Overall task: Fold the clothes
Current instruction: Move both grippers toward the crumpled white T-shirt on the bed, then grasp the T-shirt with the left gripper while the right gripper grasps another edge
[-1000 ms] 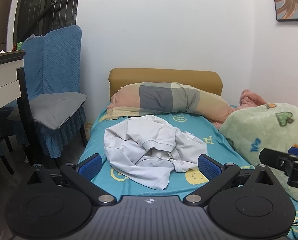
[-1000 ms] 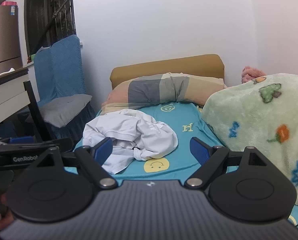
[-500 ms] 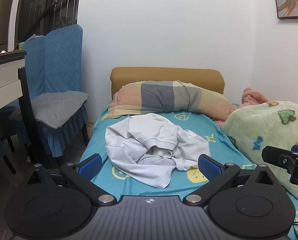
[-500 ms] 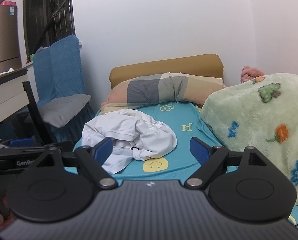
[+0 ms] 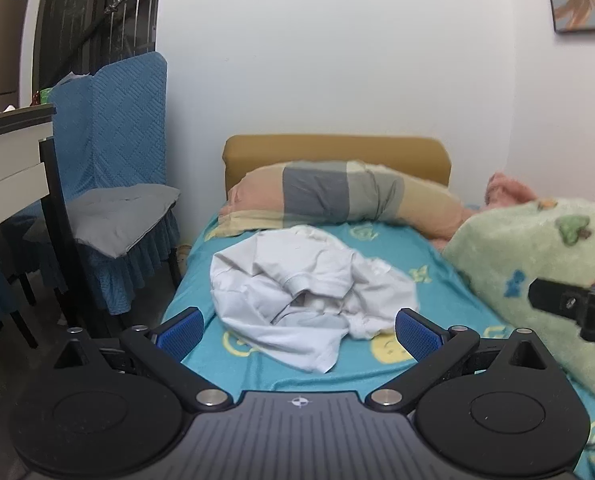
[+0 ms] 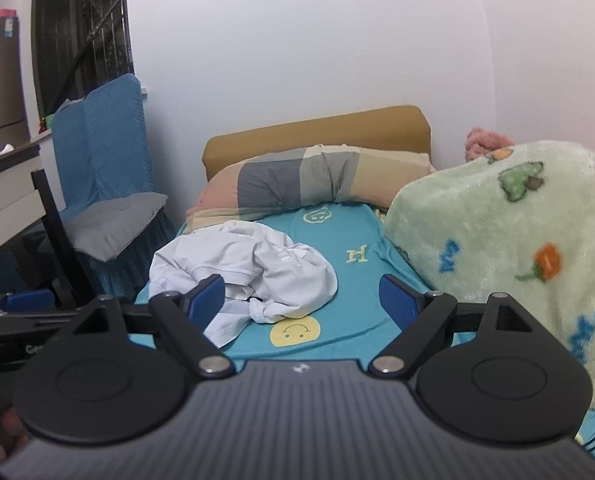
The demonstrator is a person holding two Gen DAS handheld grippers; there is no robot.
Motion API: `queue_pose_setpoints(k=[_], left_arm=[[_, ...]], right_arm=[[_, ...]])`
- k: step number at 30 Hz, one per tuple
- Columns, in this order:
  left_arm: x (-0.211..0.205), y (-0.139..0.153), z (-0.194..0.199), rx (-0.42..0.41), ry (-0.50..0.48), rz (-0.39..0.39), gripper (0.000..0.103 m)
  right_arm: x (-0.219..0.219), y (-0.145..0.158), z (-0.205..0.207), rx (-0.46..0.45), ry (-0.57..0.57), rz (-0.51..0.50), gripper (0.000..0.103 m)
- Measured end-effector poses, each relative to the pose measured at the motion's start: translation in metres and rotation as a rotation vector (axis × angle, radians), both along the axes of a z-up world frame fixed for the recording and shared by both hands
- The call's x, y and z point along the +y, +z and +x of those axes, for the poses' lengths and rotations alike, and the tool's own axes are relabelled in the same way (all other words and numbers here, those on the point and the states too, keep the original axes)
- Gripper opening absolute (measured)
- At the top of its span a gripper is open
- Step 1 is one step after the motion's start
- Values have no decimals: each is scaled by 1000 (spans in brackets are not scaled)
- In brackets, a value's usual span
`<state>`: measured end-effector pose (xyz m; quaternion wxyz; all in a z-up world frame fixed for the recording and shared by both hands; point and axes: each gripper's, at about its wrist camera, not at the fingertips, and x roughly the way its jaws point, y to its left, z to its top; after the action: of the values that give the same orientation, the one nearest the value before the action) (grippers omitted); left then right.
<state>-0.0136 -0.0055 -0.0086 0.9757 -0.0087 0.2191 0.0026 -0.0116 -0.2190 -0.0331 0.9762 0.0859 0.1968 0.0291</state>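
Observation:
A crumpled white shirt [image 5: 301, 288] lies in a heap on the teal bed sheet [image 5: 381, 240], just in front of the pillow; the right wrist view shows the same white shirt [image 6: 253, 268] at centre left. My left gripper [image 5: 297, 330] hovers short of the heap, open, nothing between its blue pads. My right gripper [image 6: 303, 300] is also open and empty, held to the right of the shirt over the bed's near part. The right gripper's tip [image 5: 565, 306] shows at the left view's right edge, and the left gripper [image 6: 21, 308] at the right view's left edge.
A striped pillow [image 5: 337, 200] leans on the tan headboard [image 5: 337, 152]. A green fleece blanket [image 6: 509, 248] is piled along the bed's right side. Left of the bed stands a blue-covered chair [image 5: 109, 184] with a grey cushion, and a desk edge [image 5: 13, 160].
Both views have shifted slightly: the shirt and bed sit a little higher and left in frame, as both grippers tilted or drifted a bit. The shirt has not moved.

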Motion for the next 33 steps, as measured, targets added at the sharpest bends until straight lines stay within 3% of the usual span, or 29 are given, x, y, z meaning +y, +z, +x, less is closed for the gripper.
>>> queue_pose_setpoints(k=[7, 16, 20, 23, 28, 33], left_arm=[[-22, 11, 0, 1, 15, 62, 103], [-39, 37, 14, 45, -22, 51, 103], [-52, 47, 27, 17, -12, 162, 103], [-57, 50, 49, 35, -39, 190, 103], [-69, 28, 100, 128, -106, 228, 103], [-72, -17, 143, 209, -132, 301, 103]], right_arm=[[-15, 5, -2, -29, -25, 35, 86], [-31, 9, 0, -76, -36, 88, 86], [-36, 10, 2, -102, -54, 104, 86], [-44, 11, -2, -139, -79, 123, 86], [-59, 5, -4, -186, -124, 150, 86], [-68, -8, 8, -115, -123, 193, 86]])
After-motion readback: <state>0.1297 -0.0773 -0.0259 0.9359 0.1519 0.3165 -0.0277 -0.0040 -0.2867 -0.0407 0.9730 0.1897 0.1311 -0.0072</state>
